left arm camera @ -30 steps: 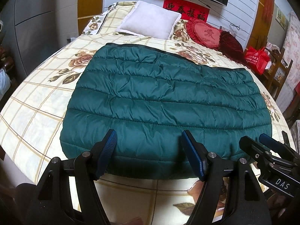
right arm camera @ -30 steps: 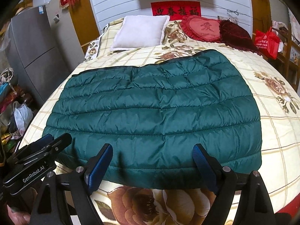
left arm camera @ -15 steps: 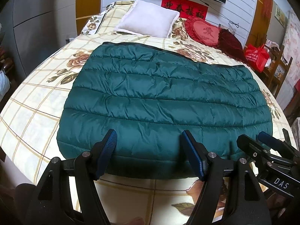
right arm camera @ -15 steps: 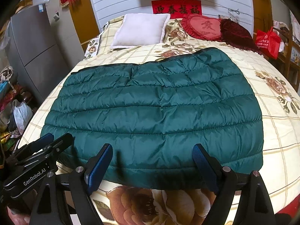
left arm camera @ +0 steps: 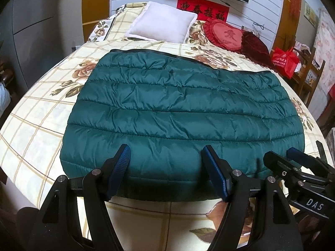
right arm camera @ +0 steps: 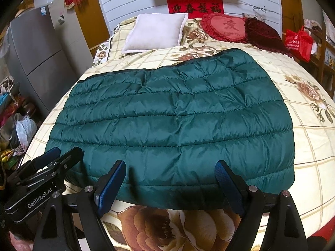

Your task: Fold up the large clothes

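A dark green quilted down jacket [left arm camera: 182, 113] [right arm camera: 173, 121] lies folded flat into a wide rectangle on the flowered bed [left arm camera: 41, 113]. My left gripper [left arm camera: 166, 153] hovers open over the left part of the jacket's near edge, nothing between its blue pads. My right gripper [right arm camera: 170, 166] hangs open over the near edge further right, also empty. Each shows in the other's view: the right gripper [left arm camera: 280, 154] at the jacket's near right corner, the left gripper [right arm camera: 66, 150] at its near left corner. Neither touches the fabric.
A white pillow [left arm camera: 163, 23], a red heart cushion [left arm camera: 226, 34] and a dark red cushion [left arm camera: 254, 46] sit at the head of the bed. A red bag [left arm camera: 285, 60] hangs on a wooden chair at the right. A grey fridge [right arm camera: 35, 52] and floor bags [right arm camera: 21, 125] stand left.
The left wrist view has crept slightly toward the jacket. Both grippers stay open and the jacket lies as before.
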The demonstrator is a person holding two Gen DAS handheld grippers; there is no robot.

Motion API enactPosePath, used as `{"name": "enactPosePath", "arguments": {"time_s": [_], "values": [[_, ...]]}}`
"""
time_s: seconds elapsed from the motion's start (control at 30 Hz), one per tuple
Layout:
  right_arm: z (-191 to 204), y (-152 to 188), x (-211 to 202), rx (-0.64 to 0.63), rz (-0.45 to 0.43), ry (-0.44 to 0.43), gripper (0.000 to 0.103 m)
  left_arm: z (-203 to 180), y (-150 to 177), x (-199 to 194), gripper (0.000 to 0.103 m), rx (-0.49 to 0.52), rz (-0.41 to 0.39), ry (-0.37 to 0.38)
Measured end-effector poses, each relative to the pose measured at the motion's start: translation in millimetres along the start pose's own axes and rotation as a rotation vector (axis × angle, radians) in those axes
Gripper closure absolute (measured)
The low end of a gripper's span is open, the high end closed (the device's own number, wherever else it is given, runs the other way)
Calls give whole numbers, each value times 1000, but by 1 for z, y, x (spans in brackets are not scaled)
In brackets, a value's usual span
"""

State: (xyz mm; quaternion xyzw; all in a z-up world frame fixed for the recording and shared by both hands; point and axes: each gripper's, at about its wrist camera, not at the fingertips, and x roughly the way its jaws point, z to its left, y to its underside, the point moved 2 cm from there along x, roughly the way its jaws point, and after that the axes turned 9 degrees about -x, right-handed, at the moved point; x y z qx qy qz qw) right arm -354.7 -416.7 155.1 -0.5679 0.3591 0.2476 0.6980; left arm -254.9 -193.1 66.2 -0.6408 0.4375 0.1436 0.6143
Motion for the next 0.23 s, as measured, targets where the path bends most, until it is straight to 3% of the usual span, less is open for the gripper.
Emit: {"name": "enactPosePath", "arguments": {"time_s": [0.23], "values": [[-7,1,3,19,4,3,18,2,-2,-4,31,11,-35,11]]}}
